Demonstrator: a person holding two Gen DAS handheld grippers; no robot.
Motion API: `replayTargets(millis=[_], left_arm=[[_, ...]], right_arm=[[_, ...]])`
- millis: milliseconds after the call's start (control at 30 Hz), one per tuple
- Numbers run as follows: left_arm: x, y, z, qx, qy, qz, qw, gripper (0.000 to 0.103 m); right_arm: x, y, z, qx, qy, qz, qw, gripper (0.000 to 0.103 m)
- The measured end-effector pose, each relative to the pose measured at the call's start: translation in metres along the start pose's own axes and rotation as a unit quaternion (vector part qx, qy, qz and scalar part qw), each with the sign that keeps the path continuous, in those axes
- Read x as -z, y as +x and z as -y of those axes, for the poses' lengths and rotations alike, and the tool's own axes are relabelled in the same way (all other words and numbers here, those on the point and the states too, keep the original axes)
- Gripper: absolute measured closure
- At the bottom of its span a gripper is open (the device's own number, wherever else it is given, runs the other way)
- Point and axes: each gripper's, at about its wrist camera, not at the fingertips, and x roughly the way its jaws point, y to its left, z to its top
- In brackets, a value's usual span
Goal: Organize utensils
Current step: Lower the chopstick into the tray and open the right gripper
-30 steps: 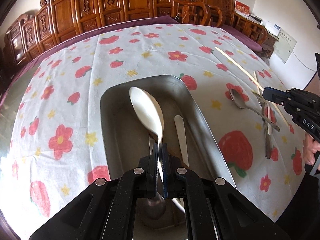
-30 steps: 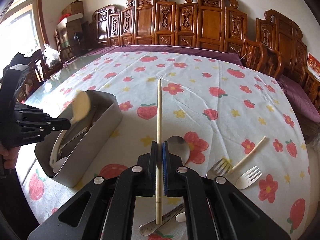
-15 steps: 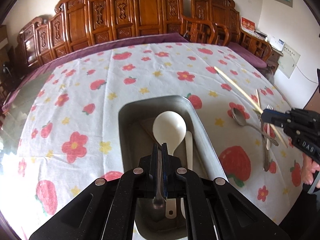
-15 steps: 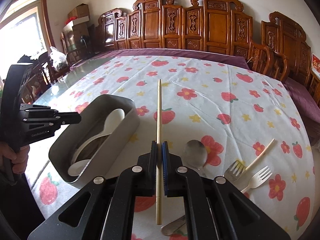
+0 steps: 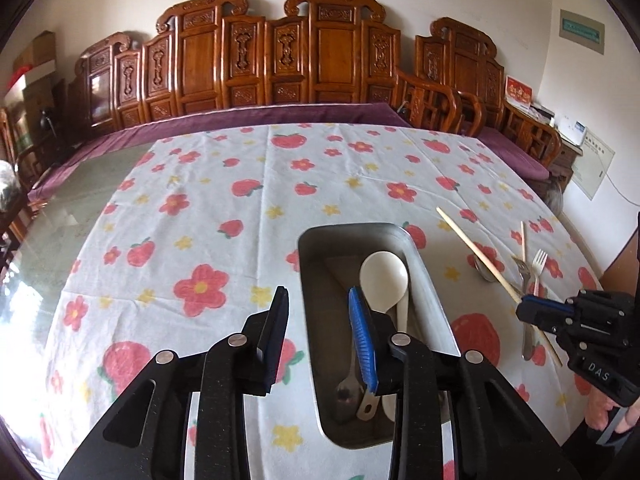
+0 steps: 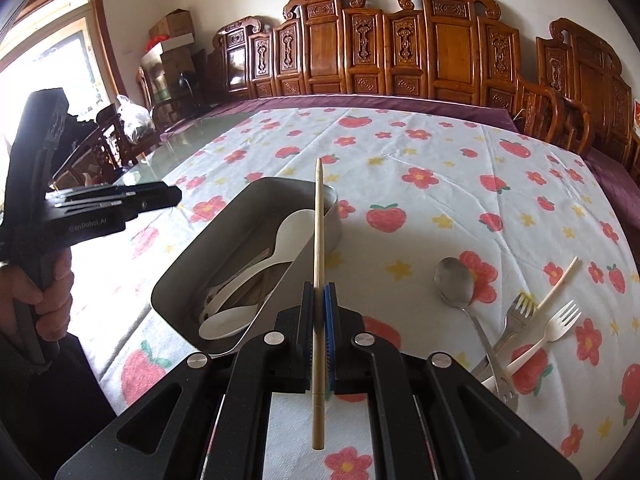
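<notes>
In tray: metal tray [image 6: 180, 276] at 10 o'clock holds white spoons [image 6: 276, 252].
Left gripper [image 5: 320, 320]: jaws wide apart, empty.
Right gripper [image 6: 319, 320]: jaws clamp chopstick [image 6: 318, 248].
Left on bench: steel spoon [image 6: 456, 280], forks [image 6: 560, 320], 3 o'clock.

A bench [image 6: 168, 160] with a glossy top carries a white cloth [image 6: 420, 208] printed with red strawberries, flowers and yellow stars; bare glass shows beyond the cloth's edge at 9 o'clock in the left wrist view. A grey metal tray [image 5: 436, 300] sits on the cloth at roughly 5 o'clock in that view. Well apart from it, at 4 o'clock in the right wrist view, loose cutlery lies on the cloth: a metal spoon [image 6: 454, 280], a metal fork [image 6: 516, 316], a white plastic fork [image 6: 560, 322] and a pale chopstick [image 6: 562, 280], the handles crossing one another.
</notes>
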Motion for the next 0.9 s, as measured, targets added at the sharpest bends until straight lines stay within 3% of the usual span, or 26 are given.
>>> replayTargets(millis=[133, 333, 700, 800, 900], left_arm=[[-0.002, -0.007, -0.006, -0.004, -0.002, 0.013, 0.9999, 0.062], [-0.003, -0.014, -0.017, -0.004, -0.004, 0.026, 0.9996, 0.061], [-0.008, -0.024, -0.046, -0.001, -0.030, 0.039, 0.9988, 0.061], [-0.009, -0.028, -0.048, -0.004, -0.030, 0.047, 0.9984, 0.052], [-0.010, -0.030, -0.051, -0.002, -0.034, 0.050, 0.9982, 0.052]], right_arm=[[-0.002, 0.004, -0.014, -0.005, -0.006, -0.011, 1.000, 0.097], [-0.012, 0.016, -0.034, -0.025, 0.011, -0.022, 0.999, 0.097], [-0.034, 0.068, -0.068, -0.011, -0.001, -0.057, 0.998, 0.097], [-0.034, 0.080, -0.068, -0.002, 0.001, -0.068, 0.998, 0.097], [-0.032, 0.091, -0.065, 0.007, 0.008, -0.079, 0.997, 0.097]])
